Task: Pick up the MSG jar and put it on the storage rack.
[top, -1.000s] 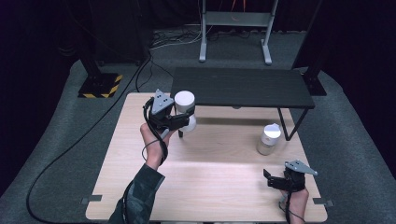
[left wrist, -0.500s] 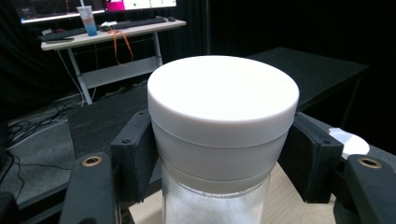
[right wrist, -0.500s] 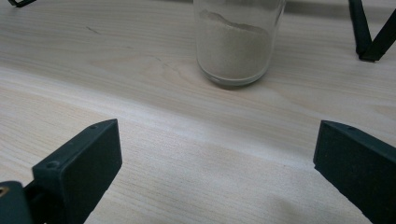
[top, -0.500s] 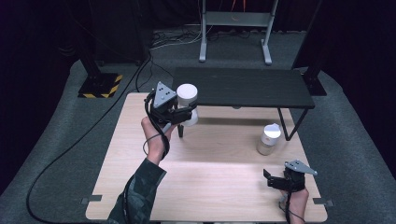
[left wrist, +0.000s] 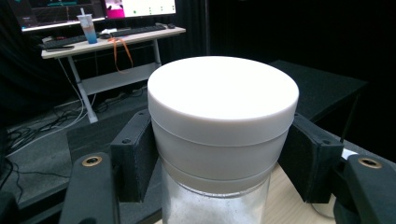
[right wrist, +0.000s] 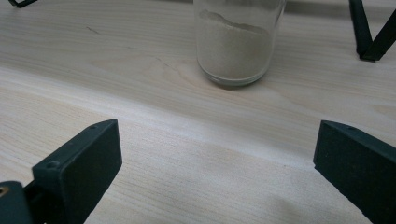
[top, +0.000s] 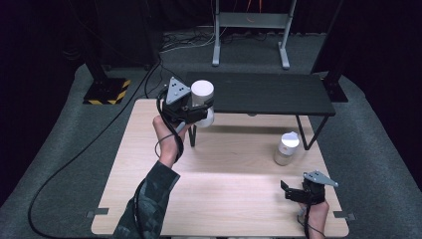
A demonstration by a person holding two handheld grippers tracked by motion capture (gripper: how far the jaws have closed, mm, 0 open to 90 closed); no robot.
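The jar [top: 202, 99] is up in the air, clamped in the left claw [top: 198, 110] right at the near-left corner of the black shelf [top: 259, 93], its white lid [left wrist: 223, 88] riding level with the shelf top. In the left gripper view the two black pads [left wrist: 135, 158] press on opposite sides of the lid's band, with the clear glass and its pale powder hanging just below them. That grip up high makes sense: the lid is the widest, firmest part, and holding there keeps the jar upright and its base free to land on a surface. My read is that the shelf just beyond the claw is where it is headed.

So the left claw is clenched on the jar, jaws stopped by the width of the lid, nothing else touching them.

Over to the right claw [top: 298, 195], low at the near-right part of the wooden table [top: 229, 199]. Its jaws stand wide apart and hold nothing, bare wood between them. Straight ahead of it, well apart from the pads, a second jar [right wrist: 238, 42] of sandy powder stands upright on the table, with the shelf's leg [right wrist: 371, 35] just off to one side. That claw looks parked and ready, likely lined up on that jar.
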